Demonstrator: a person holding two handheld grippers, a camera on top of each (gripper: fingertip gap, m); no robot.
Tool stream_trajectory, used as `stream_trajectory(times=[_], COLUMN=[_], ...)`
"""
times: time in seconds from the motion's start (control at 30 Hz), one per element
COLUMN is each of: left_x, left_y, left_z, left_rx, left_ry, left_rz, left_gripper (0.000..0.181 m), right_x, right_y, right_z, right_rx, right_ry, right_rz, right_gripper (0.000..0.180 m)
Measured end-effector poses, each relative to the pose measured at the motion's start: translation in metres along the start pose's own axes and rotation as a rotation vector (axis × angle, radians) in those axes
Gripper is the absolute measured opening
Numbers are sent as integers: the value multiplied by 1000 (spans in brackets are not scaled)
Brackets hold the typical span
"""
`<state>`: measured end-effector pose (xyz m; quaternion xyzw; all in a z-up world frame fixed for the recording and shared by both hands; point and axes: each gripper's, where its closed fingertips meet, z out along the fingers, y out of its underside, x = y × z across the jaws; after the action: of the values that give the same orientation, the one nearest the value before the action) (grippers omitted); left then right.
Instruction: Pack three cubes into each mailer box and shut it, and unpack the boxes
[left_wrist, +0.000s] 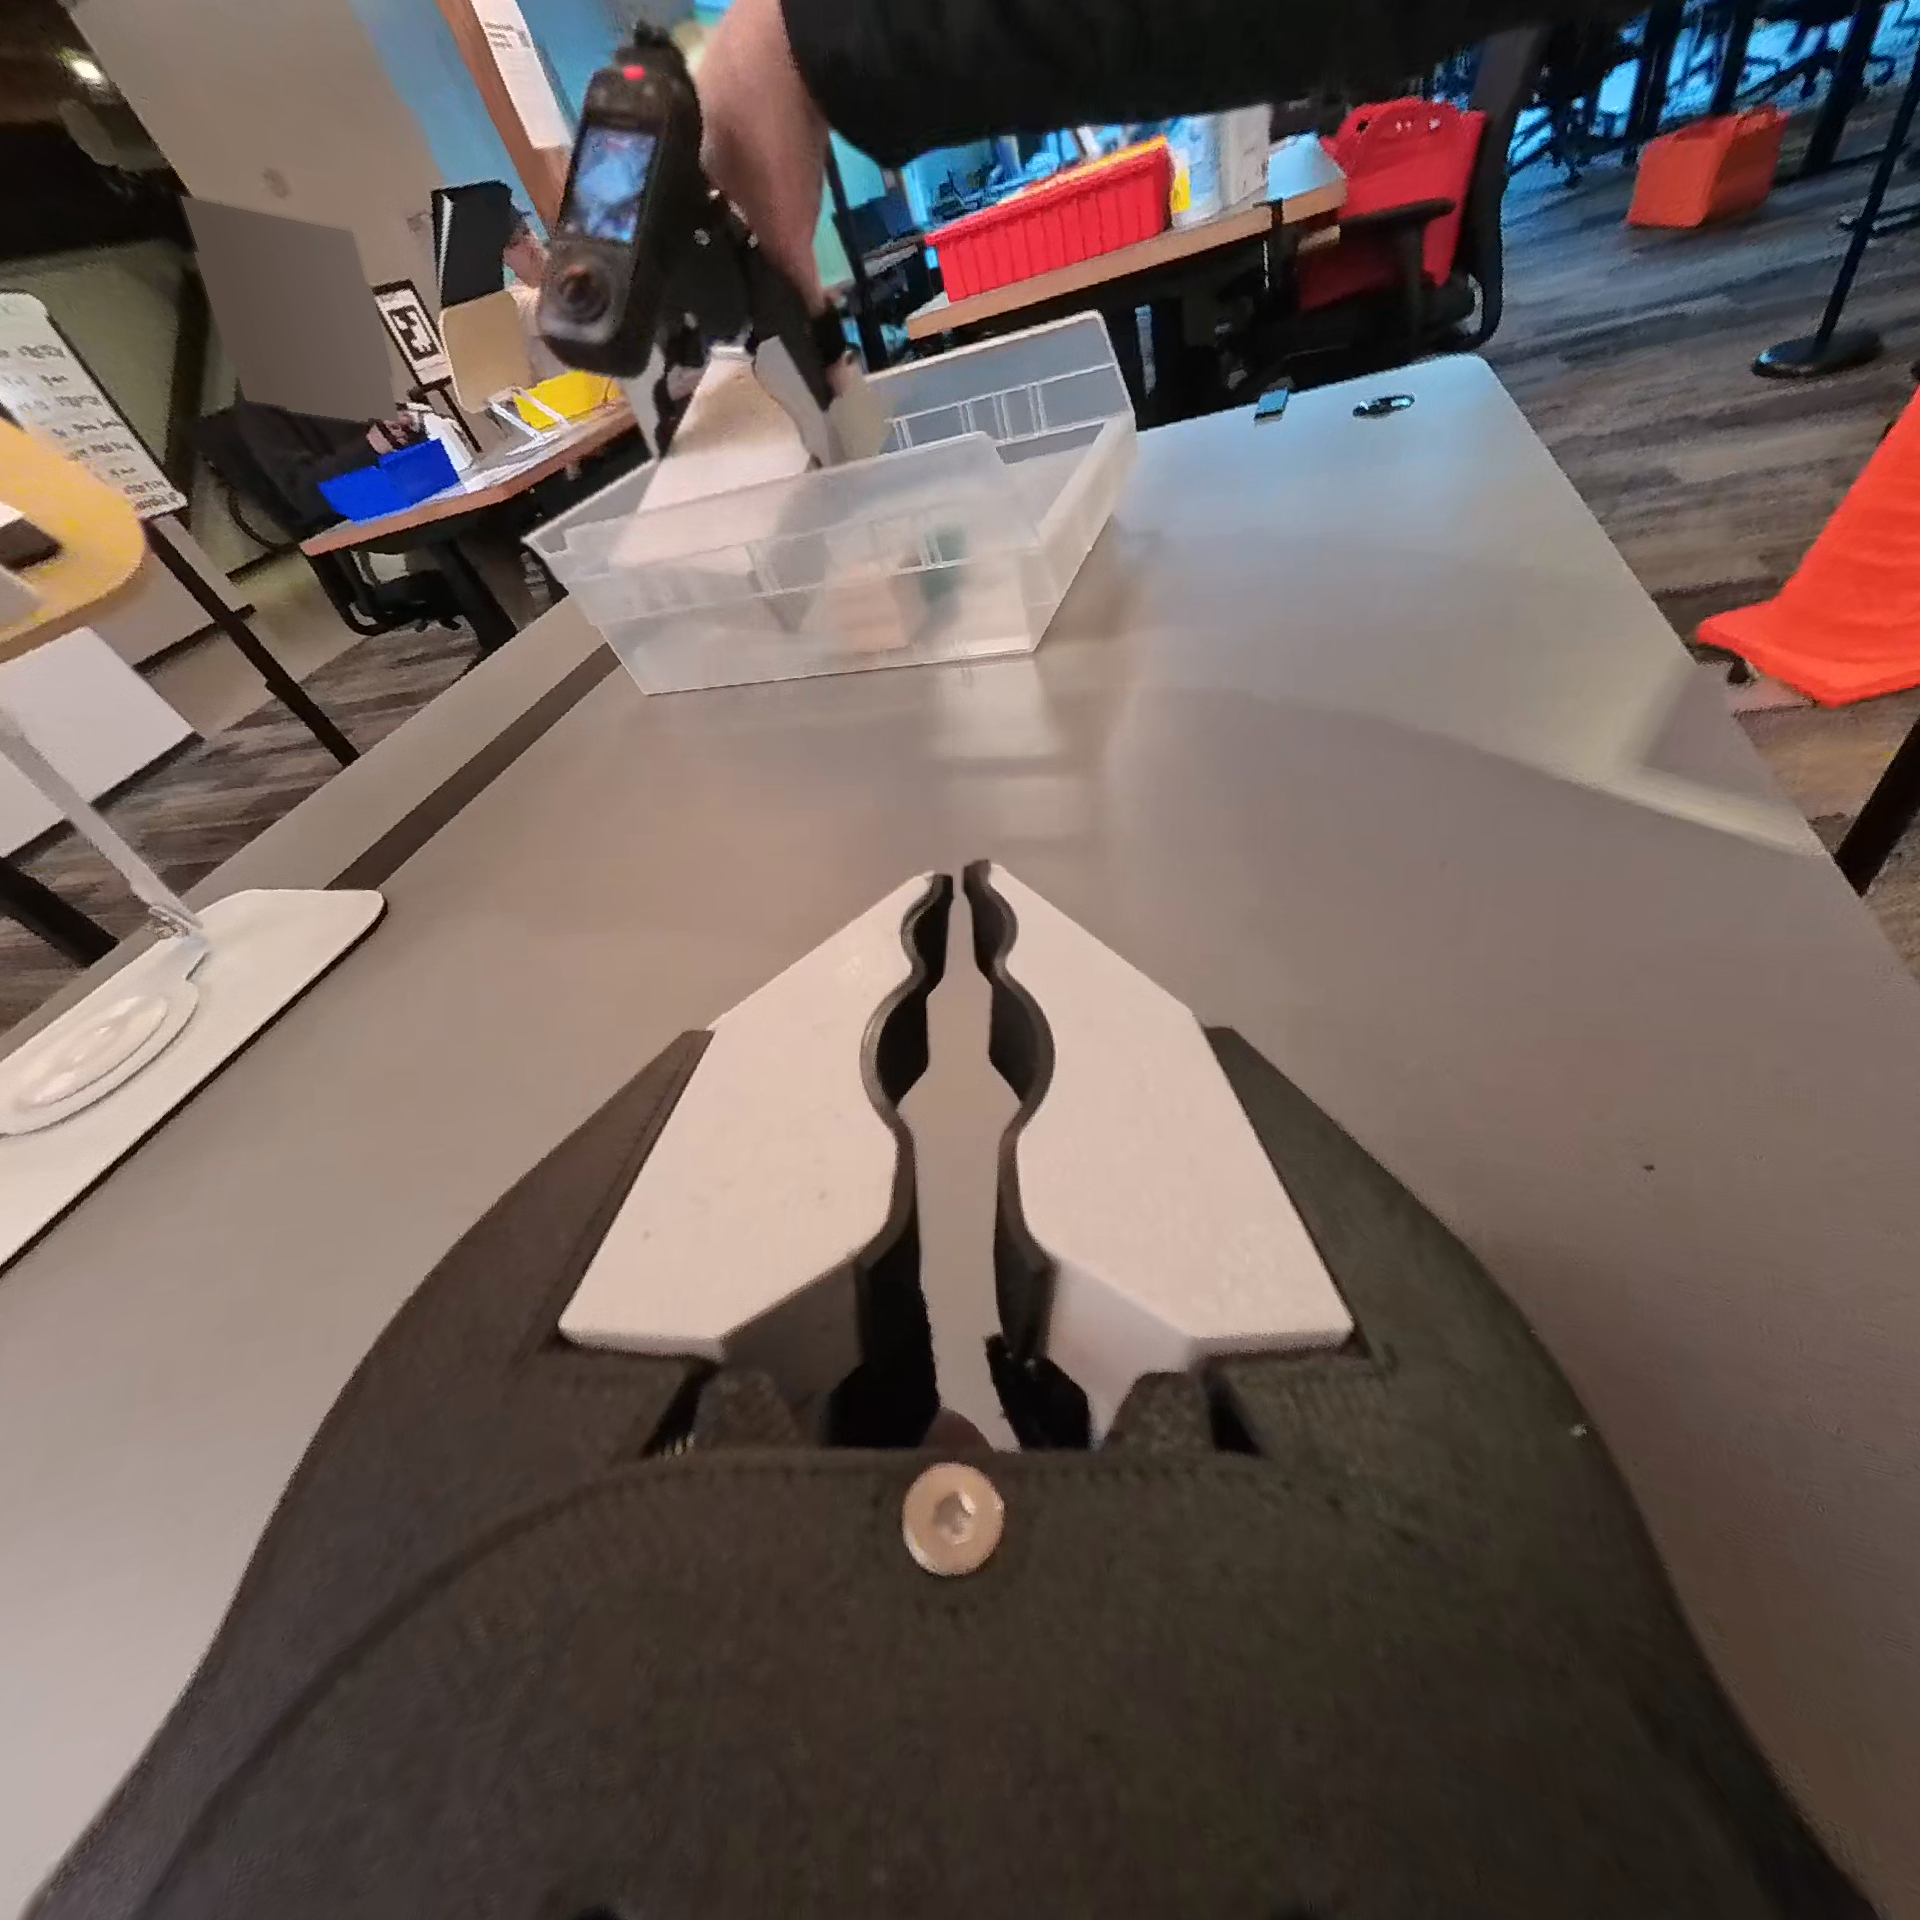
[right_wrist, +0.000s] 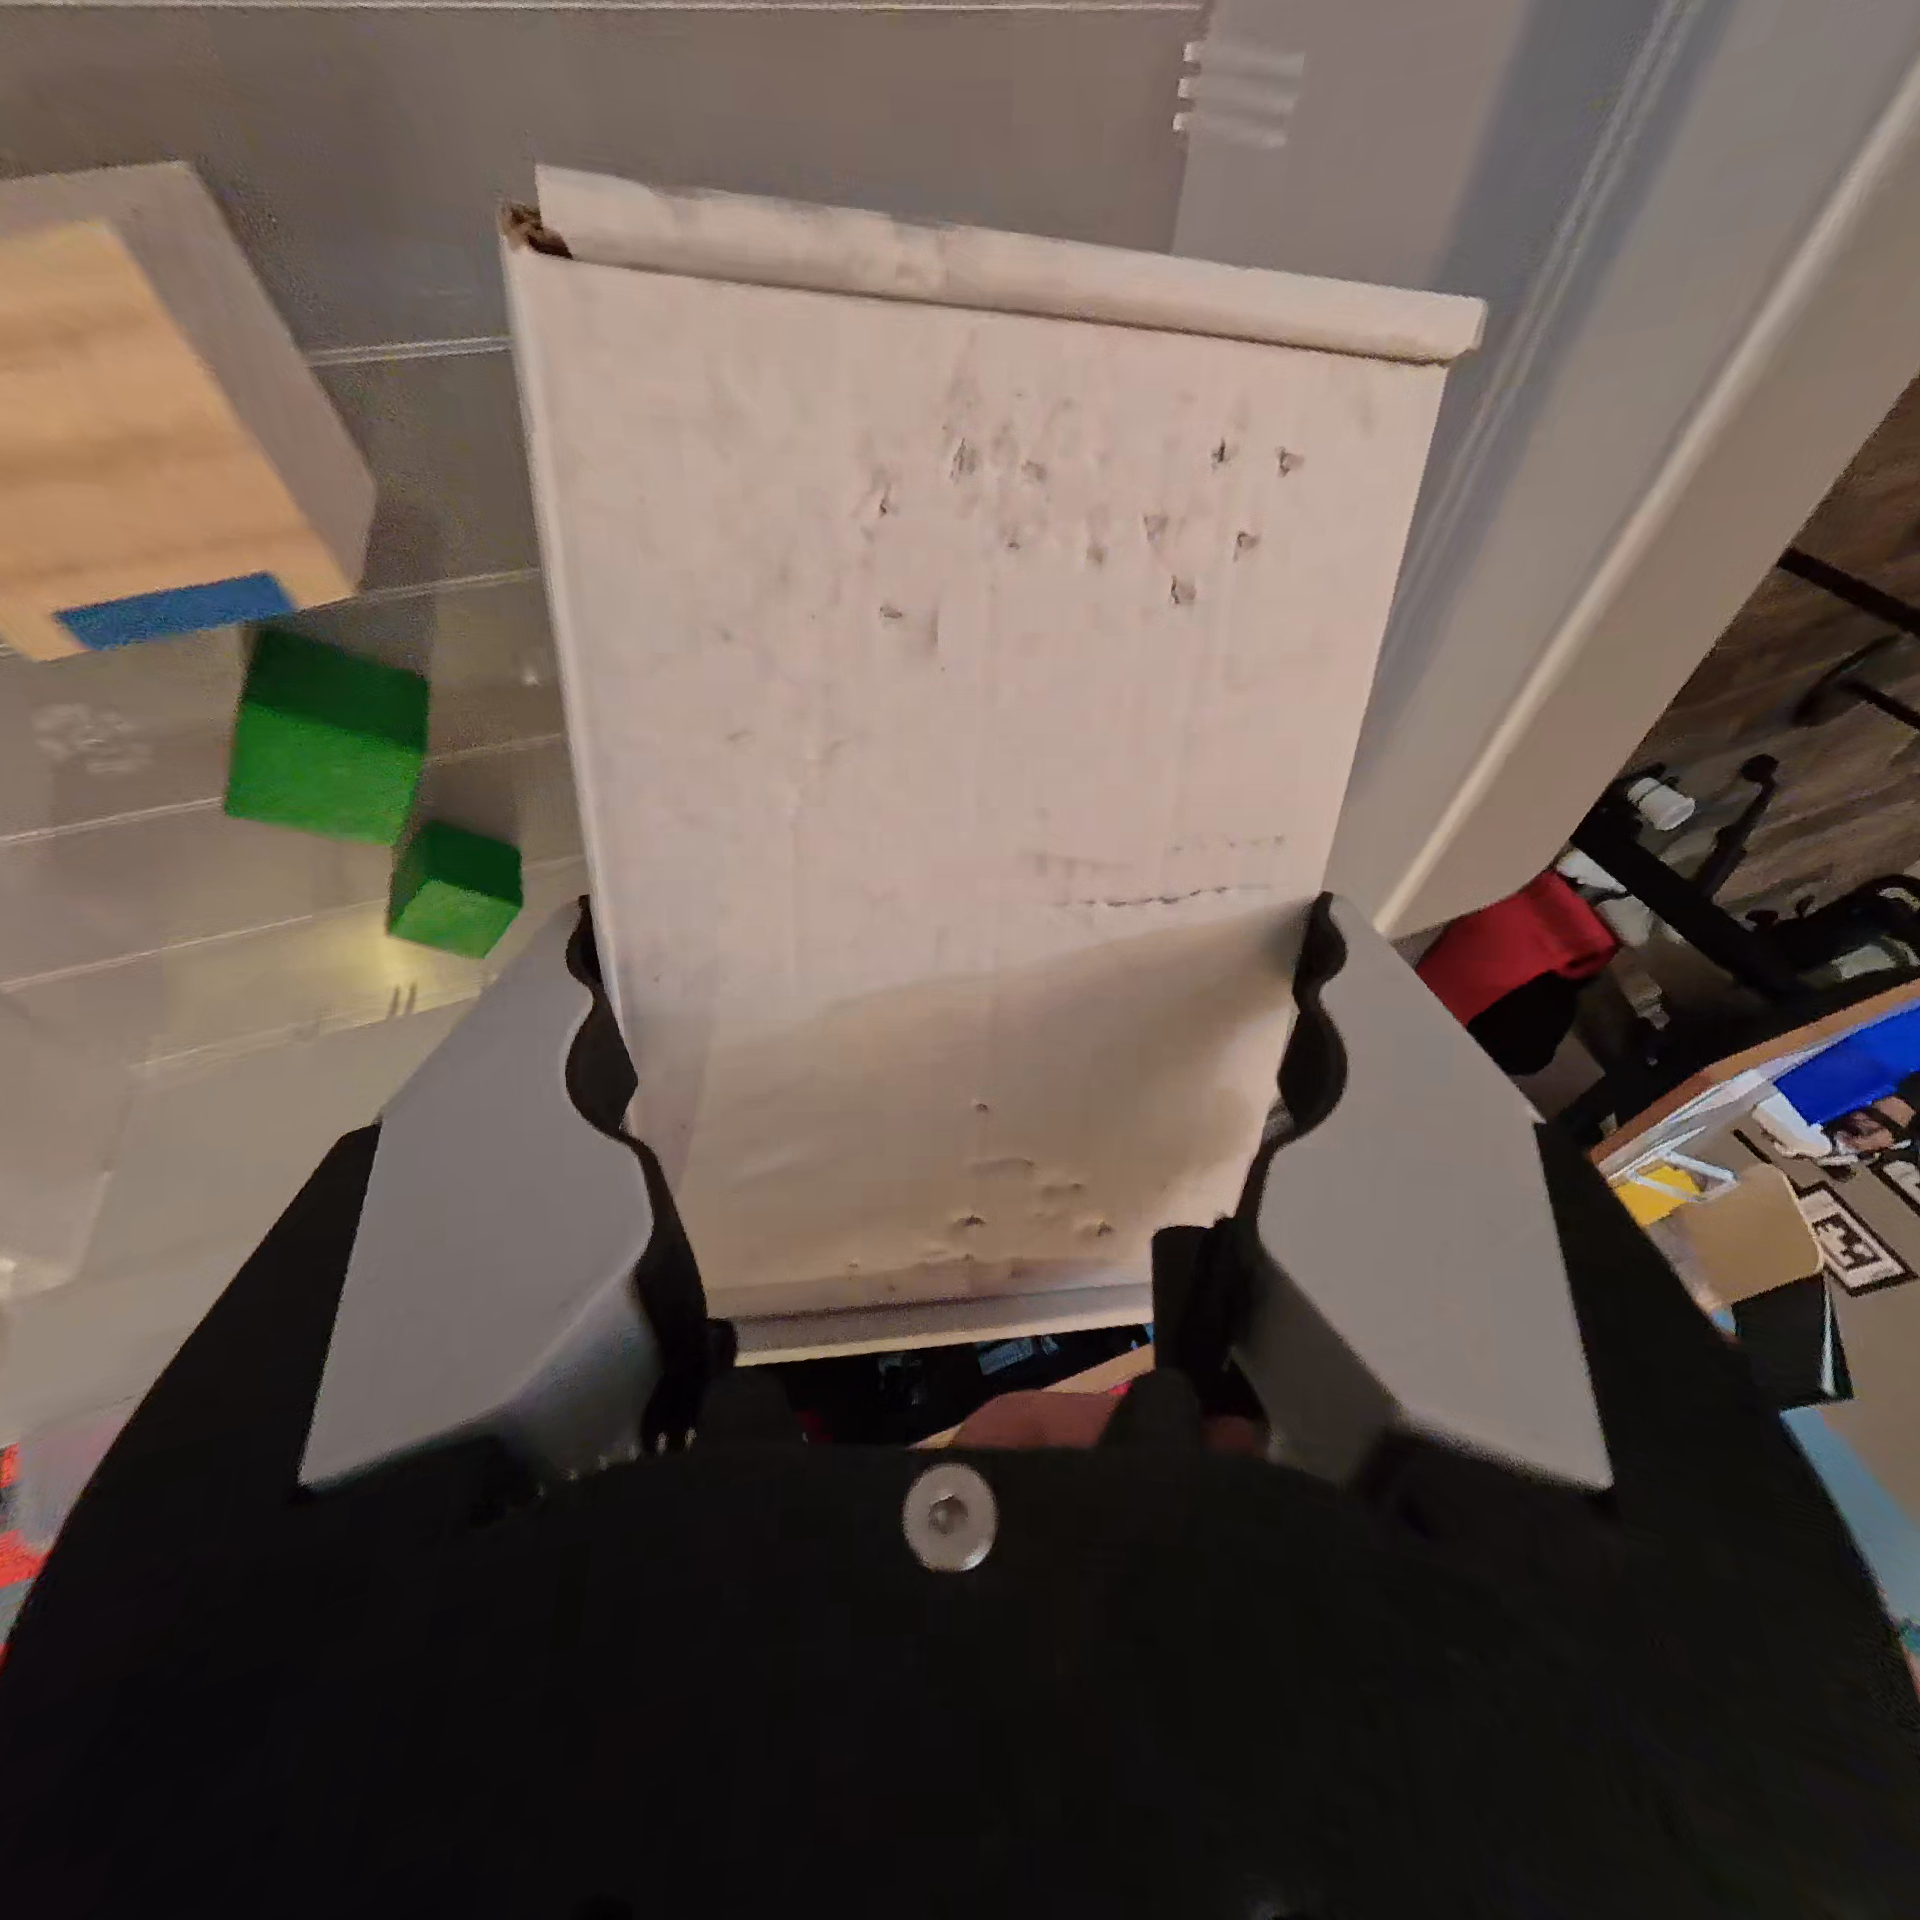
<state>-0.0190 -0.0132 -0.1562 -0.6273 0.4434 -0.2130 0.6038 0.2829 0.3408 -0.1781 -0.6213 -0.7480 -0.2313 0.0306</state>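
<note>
Left gripper (left_wrist: 958, 883) low over grey table (left_wrist: 1299, 831), jaws nearly closed, empty; right gripper (right_wrist: 951, 925) angled down into clear bin (left_wrist: 1081, 488), clamped across white mailer box (right_wrist: 966, 675), green cubes (right_wrist: 324, 750) beside it.

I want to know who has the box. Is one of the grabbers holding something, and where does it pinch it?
The right gripper holds the white mailer box by its two side edges, near one end. The left gripper is shut and holds nothing.
</note>
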Motion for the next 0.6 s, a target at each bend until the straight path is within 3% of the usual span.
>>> stream_trajectory(times=[0.23,0.33,0.47,0.6], left_x=[5,6,6,9], left_y=[2,3,4,1], left_z=[2,3,4,4], left_rx=[-17,-19,-32,-35], left_ry=[17,25,10,5], left_rz=[25,30,52,85], left_gripper=[4,9,32,52], right_x=[-5,-2,13,10], right_y=[-10,-1,7,-16], right_z=[28,24,-13,-85], right_rx=[-32,-83,-52,78], right_ry=[-49,-36,81,265], right_rz=[-76,-48,61,126], right_gripper=[122,131,141,140])
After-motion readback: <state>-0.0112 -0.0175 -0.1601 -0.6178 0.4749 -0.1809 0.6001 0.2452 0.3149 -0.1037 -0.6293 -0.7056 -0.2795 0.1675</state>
